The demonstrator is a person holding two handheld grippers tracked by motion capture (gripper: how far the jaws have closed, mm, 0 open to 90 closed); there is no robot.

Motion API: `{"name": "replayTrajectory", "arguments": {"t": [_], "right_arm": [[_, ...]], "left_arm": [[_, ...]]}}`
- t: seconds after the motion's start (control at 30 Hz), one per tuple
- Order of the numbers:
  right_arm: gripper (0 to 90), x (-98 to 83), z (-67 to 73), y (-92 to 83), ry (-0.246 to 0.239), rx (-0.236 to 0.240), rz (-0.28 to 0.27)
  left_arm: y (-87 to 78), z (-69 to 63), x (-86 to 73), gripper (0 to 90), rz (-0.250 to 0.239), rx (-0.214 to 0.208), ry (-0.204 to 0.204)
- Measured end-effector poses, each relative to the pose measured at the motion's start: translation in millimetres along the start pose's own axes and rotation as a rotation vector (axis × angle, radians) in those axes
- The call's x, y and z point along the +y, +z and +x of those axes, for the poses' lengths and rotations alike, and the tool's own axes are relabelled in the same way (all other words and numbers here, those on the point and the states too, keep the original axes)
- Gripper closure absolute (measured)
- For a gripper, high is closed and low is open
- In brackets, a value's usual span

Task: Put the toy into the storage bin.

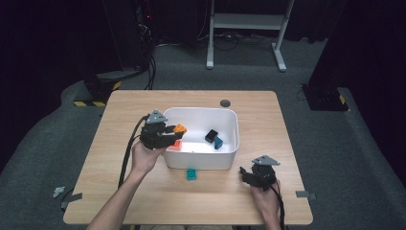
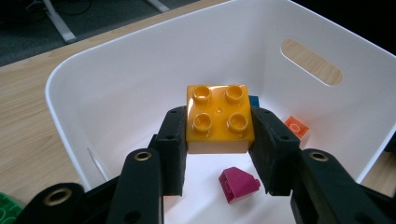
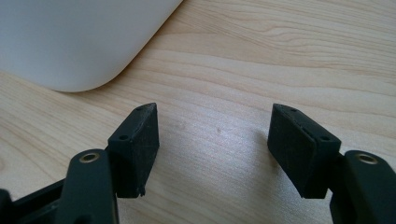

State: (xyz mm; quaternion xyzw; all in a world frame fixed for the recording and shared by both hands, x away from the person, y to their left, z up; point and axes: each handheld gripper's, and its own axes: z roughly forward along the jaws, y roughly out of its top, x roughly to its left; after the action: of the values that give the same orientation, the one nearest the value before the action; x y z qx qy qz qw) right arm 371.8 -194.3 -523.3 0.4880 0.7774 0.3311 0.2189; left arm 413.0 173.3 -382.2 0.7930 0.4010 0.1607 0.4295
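Two claws: one in each hand of a person at a wooden counter [image 1: 143,191].
Left claw [image 1: 173,133]: over the left end of the white bin [image 1: 225,120], jaws clamped on an orange four-stud brick [image 2: 218,119].
Orange brick: held studs up above the bin's inside, pads pressed on its two sides, clear of the bin floor.
Right claw [image 1: 245,173]: low over the counter, near right of the bin's right corner, jaws apart with bare wood between them [image 3: 215,130].
Bin contents: magenta sloped piece [image 2: 239,184] on the floor below the held brick; red-orange brick [image 2: 296,126] by the wall; black block [image 1: 211,135] and blue block [image 1: 219,142] towards the right end.
Counter, loose: teal brick [image 1: 192,174] just near of the bin's front wall.
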Motion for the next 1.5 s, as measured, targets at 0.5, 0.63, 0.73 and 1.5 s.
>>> {"name": "replayTrajectory", "arguments": {"t": [0.5, 0.63, 0.73, 1.5], "right_arm": [[34.1, 0.0, -0.1, 0.0, 0.0, 0.001, 0.001], [33.8, 0.0, -0.1, 0.1, 0.0, 0.001, 0.0], [33.9, 0.0, 0.0, 0.0, 0.0, 0.001, 0.0], [33.8, 0.0, 0.0, 0.0, 0.0, 0.001, 0.0]], "left_arm": [[6.1, -0.7, -0.6, 48.2, 0.004, 0.01, -0.01], [5.3, -0.8, -2.3, 43.8, -0.01, 0.005, -0.024], [2.7, -1.1, -4.6, 42.1, -0.016, 0.0, -0.024], [-40.4, -3.4, -32.2, 35.0, -0.107, 0.016, -0.065]]}}
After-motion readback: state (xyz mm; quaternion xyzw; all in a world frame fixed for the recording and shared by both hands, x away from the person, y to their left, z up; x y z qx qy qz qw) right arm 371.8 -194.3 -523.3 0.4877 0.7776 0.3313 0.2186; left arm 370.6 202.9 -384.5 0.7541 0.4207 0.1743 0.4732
